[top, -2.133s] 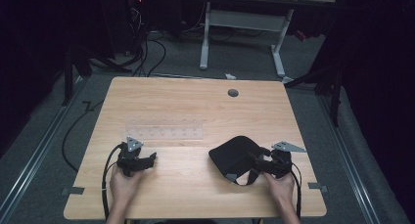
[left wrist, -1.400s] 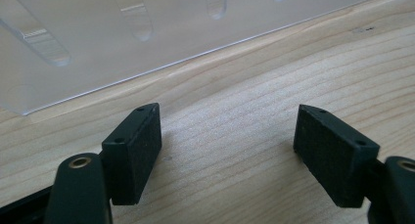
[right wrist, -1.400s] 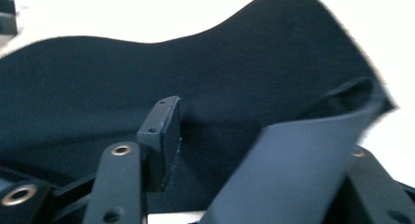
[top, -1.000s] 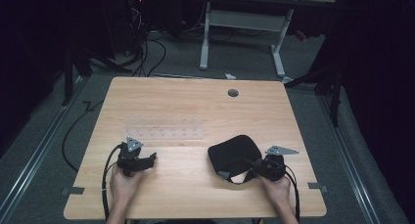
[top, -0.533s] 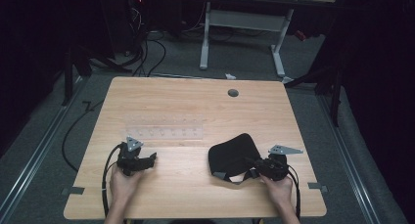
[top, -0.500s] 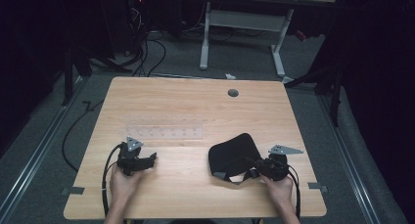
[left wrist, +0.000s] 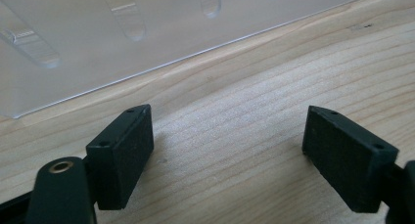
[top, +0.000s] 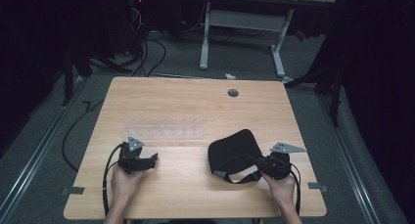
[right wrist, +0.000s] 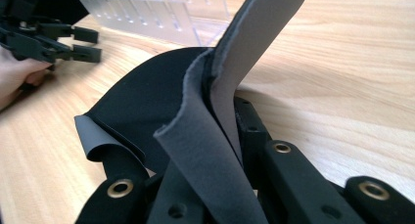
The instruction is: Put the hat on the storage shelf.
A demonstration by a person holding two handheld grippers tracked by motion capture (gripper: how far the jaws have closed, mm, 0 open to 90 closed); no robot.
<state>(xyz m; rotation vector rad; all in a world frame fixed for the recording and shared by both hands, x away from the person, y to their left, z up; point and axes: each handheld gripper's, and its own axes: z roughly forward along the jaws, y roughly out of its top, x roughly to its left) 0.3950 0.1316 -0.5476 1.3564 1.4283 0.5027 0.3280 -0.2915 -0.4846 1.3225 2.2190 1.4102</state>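
right gripper view: right hand-held gripper (right wrist: 215,185) pinching black strap (right wrist: 205,150); left hand-held gripper (left wrist: 227,155) spread, empty.

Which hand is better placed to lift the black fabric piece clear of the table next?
Right. The right gripper is shut on the black fabric piece, its edge pinched between the jaws in the right gripper view. The left gripper sits open over bare table beside the clear plastic rack, apart from the fabric.
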